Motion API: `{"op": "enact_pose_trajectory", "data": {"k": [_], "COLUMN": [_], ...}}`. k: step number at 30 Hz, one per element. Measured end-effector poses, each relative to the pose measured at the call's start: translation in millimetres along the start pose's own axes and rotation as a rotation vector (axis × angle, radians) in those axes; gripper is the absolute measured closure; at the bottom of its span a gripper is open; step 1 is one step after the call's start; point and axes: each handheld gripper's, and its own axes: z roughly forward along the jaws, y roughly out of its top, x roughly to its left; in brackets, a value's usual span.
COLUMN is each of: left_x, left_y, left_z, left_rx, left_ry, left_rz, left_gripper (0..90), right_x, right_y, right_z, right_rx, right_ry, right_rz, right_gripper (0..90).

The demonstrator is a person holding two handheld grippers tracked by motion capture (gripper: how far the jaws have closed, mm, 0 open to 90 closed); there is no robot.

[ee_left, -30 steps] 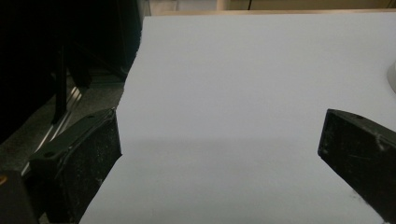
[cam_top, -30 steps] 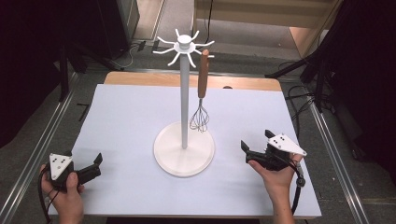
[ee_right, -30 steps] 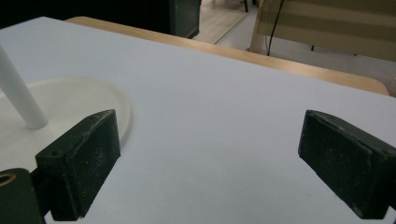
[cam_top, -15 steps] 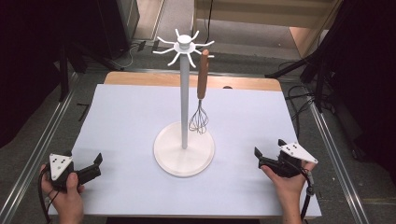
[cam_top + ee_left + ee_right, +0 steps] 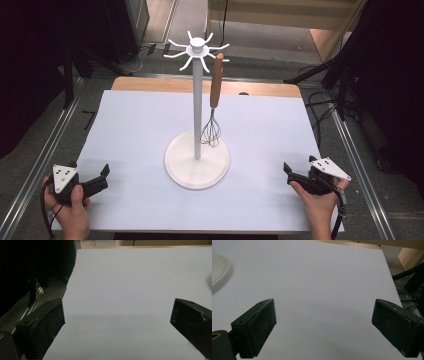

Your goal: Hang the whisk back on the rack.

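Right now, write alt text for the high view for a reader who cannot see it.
A whisk with a wooden handle hangs from a white hook stand at the centre of a white table. At the near edge, a person's hands rest the open left gripper and right gripper on either side.

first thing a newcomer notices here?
The tall white stand at the middle of the table, spidery hooks on top, with a wooden-handled whisk hanging from one hook over its round base. Then the two open grippers at the near corners: left gripper, right gripper, both empty.
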Motion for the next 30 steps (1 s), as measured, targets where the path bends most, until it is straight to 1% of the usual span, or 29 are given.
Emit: {"op": "enact_pose_trajectory", "data": {"k": [7,13,14,16,23,30], "left_x": [-0.1,0.1,0.1,0.1,0.1,0.4], "left_y": [0.0,0.0,0.0,0.1,0.0,0.0], "left_z": [-0.1,0.1,0.1,0.0,0.1,0.0], "left_rx": [0.0,0.0,0.0,0.002,0.0,0.001], "left_ry": [0.001,-0.001,-0.001,-0.001,0.0,-0.001], "left_rz": [0.001,-0.002,-0.002,-0.002,-0.002,-0.003], "left_gripper": [0.0,0.0,0.0,0.0,0.0,0.0], "right_x": [-8.6,-20.4,-20.4,-25.8,-34.0,-39.6], "right_y": [-5.5,-14.6,-14.6,-16.7,-23.0,-28.9], "right_z": [-5.5,-12.3,-12.3,-16.6,-26.2,-34.0], "right_rx": [0.004,0.013,0.013,0.01,0.018,0.026], "right_ry": [-0.011,-0.04,-0.04,-0.053,-0.075,-0.087], "right_rz": [0.018,0.027,0.027,0.032,0.033,0.043], "right_gripper": [6.0,6.1,6.1,6.2,6.2,6.1]}}
